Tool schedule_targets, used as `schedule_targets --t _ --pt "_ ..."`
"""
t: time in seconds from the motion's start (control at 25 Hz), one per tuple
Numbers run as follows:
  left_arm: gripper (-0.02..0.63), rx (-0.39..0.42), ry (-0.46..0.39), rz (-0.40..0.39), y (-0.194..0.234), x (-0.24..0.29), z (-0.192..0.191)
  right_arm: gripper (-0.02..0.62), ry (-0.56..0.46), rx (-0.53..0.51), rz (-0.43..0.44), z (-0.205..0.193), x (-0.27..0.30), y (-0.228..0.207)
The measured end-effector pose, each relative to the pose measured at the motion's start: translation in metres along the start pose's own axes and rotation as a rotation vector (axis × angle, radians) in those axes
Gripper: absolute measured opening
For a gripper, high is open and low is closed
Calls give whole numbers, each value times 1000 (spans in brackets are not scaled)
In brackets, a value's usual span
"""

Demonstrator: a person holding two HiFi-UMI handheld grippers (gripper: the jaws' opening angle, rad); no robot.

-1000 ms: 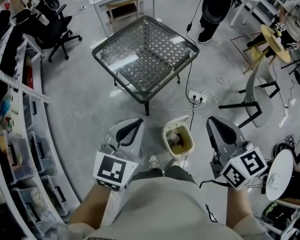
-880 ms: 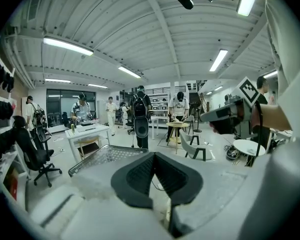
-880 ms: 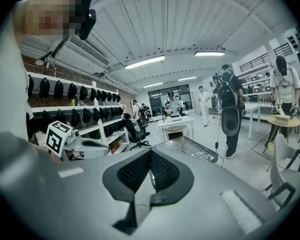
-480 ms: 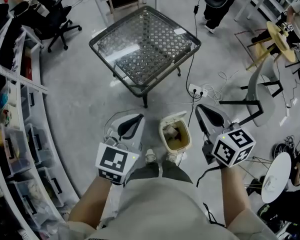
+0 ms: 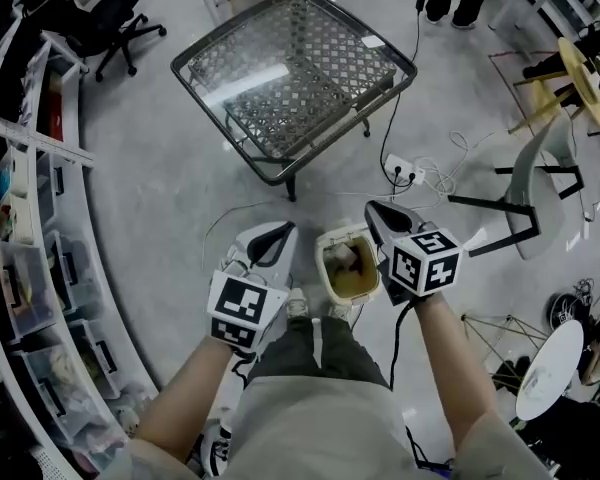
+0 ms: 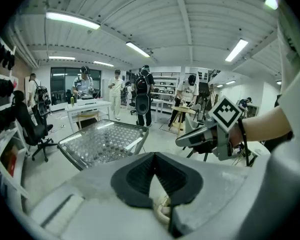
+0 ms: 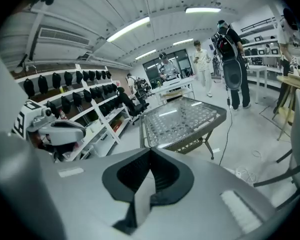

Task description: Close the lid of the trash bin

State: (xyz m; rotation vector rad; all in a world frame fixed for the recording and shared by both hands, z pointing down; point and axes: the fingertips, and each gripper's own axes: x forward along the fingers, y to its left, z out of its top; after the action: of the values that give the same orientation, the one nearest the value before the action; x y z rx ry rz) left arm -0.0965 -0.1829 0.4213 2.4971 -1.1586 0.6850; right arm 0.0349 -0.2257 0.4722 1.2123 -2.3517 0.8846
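A small cream trash bin (image 5: pixel 348 265) stands on the floor just in front of my feet. It is open, and brown waste shows inside it. Its lid (image 5: pixel 339 235) is tipped up at the far rim. My left gripper (image 5: pixel 278 232) hangs to the bin's left with its jaws together and nothing between them. My right gripper (image 5: pixel 376 211) hovers at the bin's far right rim, close to the lid, and is also shut and empty. Whether it touches the bin I cannot tell. The left gripper view shows shut jaws (image 6: pixel 154 158) and the right gripper (image 6: pixel 191 137) beyond them.
A glass-topped metal table (image 5: pixel 292 76) stands beyond the bin. A power strip with cables (image 5: pixel 405 172) lies on the floor at the far right of the bin. Storage shelves (image 5: pixel 25 228) curve along the left. A grey chair (image 5: pixel 525 183) and a white stool (image 5: pixel 548 370) are at the right.
My right gripper has swung left and forward, from well right of the bin to its far right rim. The left gripper has barely moved. The bin stays open.
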Motion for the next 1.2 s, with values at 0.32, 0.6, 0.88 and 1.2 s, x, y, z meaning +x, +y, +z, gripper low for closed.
schedule_targets --t 0.32,0.6,0.88,1.2 --pt "3 -81 136 9 7 65 -79 3 152 120 -1 -76 72 -53" --pt "3 -132 228 -20 2 99 -139 3 269 134 -34 -144 113 -90" --pt "3 -194 281 -19 6 118 -183 3 334 161 -47 -196 127 -105" --pt "3 -205 329 -45 -7 122 -208 3 382 198 -74 -230 103 -102"
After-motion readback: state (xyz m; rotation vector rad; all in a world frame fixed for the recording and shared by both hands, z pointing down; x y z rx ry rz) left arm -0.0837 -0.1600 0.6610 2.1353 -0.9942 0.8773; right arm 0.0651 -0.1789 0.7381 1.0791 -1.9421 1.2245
